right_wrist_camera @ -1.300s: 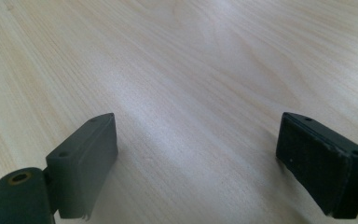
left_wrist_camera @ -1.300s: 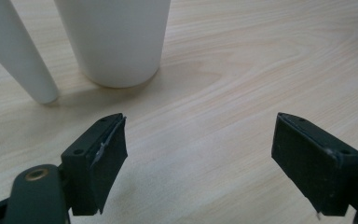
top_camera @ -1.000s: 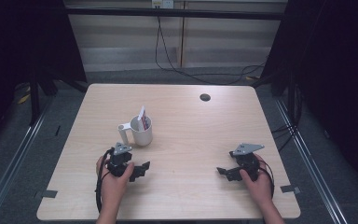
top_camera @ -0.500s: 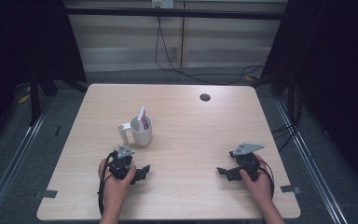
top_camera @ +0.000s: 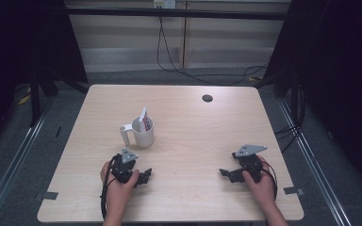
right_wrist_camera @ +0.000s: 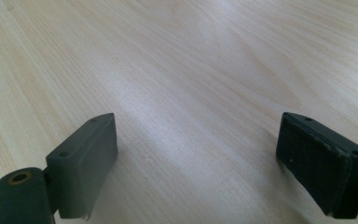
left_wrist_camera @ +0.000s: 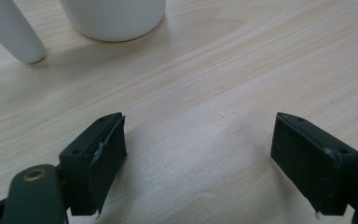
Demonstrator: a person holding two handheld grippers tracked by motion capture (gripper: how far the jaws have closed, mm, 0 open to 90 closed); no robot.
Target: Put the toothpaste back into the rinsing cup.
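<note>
We find the white mug [top_camera: 143, 133] left of centre in the high view, upright on the pale wooden table [top_camera: 202, 127]. Its handle [top_camera: 126, 133] sticks out toward the left of the frame, and a small packet [top_camera: 144, 120] with red print stands tilted inside it, its top above the rim.

Just below the mug in that view, we see the left gripper [top_camera: 143, 176], held in the person's left hand [top_camera: 118, 181] in the lower left of the frame, low over the wood and near the mug but not touching it. In the left gripper view the mug's rounded base [left_wrist_camera: 114, 18] sits at the top edge, left of centre, with the end of the handle [left_wrist_camera: 14, 32] in the upper left corner. We see the two black jaws spread wide at the bottom of that frame, with bare wood between them and nothing held.

The right gripper [top_camera: 226, 173] lies in the lower right of the high view, held in the right hand [top_camera: 259, 181], well apart from the mug. Its grey three-cornered plate [top_camera: 248, 150] shows above the hand. In the right gripper view we see its jaws also spread wide over plain wood grain, holding nothing.

Toward the upper right of the tabletop we note a small dark round hole [top_camera: 207, 98]. Cables [top_camera: 169, 52] hang and run across the floor beyond the table's far edge.
</note>
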